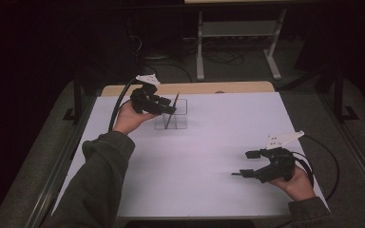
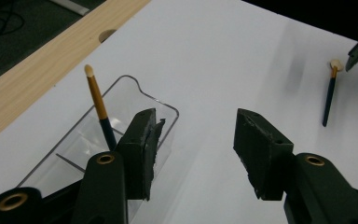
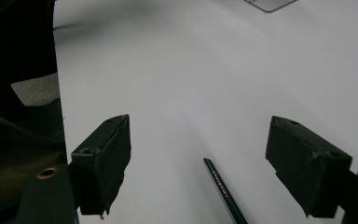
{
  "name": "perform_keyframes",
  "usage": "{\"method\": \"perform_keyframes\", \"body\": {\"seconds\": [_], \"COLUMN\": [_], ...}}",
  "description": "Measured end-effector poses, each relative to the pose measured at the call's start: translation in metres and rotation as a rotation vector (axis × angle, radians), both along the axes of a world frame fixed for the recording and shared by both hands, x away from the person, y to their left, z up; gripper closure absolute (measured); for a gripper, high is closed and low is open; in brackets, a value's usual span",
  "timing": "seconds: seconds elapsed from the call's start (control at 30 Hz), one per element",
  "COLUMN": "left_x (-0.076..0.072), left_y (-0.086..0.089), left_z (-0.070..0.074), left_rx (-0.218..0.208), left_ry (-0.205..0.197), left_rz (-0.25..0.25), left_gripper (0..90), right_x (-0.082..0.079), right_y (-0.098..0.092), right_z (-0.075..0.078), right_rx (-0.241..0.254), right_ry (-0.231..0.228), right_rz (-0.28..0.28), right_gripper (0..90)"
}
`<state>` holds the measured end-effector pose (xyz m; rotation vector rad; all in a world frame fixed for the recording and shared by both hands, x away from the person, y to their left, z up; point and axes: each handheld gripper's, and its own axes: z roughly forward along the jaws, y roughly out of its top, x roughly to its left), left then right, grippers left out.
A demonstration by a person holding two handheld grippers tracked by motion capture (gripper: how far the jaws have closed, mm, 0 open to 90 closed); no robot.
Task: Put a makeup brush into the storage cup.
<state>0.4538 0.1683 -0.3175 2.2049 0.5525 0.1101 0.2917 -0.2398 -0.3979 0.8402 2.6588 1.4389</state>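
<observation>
The fingers (image 1: 170,110) of the left gripper (image 1: 148,100) stand apart over the clear organiser (image 1: 183,124) at the far left of the worktop (image 1: 209,142), holding nothing; a makeup brush (image 1: 172,110) leans upright inside it. The right gripper (image 1: 253,164) waits near the front right, fingers wide, around the brush on the worktop (image 1: 236,174) without touching.

In the left gripper view the standing brush (image 2: 98,106) shows a pale tip, gold ferrule and dark handle; the second one (image 2: 329,95) lies flat far off.

In the right gripper view its slim dark handle (image 3: 223,189) lies between wide fingers (image 3: 105,161). It is probably light, stiff and smooth (liable to roll), best pinched mid-handle, away from the soft tip.
</observation>
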Motion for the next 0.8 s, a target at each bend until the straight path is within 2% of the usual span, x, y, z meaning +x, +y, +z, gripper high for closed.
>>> {"method": "perform_keyframes", "body": {"seconds": [0.07, 0.43, 0.8], "left_x": [-0.004, -0.026, -0.048], "left_y": [-0.001, 0.004, 0.005], "left_z": [0.000, 0.001, -0.005], "left_rx": [-0.010, 0.020, 0.024], "left_ry": [0.003, -0.015, -0.024], "left_rz": [-0.001, -0.016, -0.032], "left_gripper": [47.5, 43.4, 40.8], "right_x": [0.000, 0.000, 0.001], "right_y": [-0.001, -0.003, -0.005], "right_z": [0.000, 0.001, 0.002], "right_rx": [0.001, -0.008, -0.024], "right_ry": [0.003, -0.002, -0.008], "right_rz": [-0.007, -0.009, -0.016], "right_gripper": [21.3, 21.3, 21.4]}}
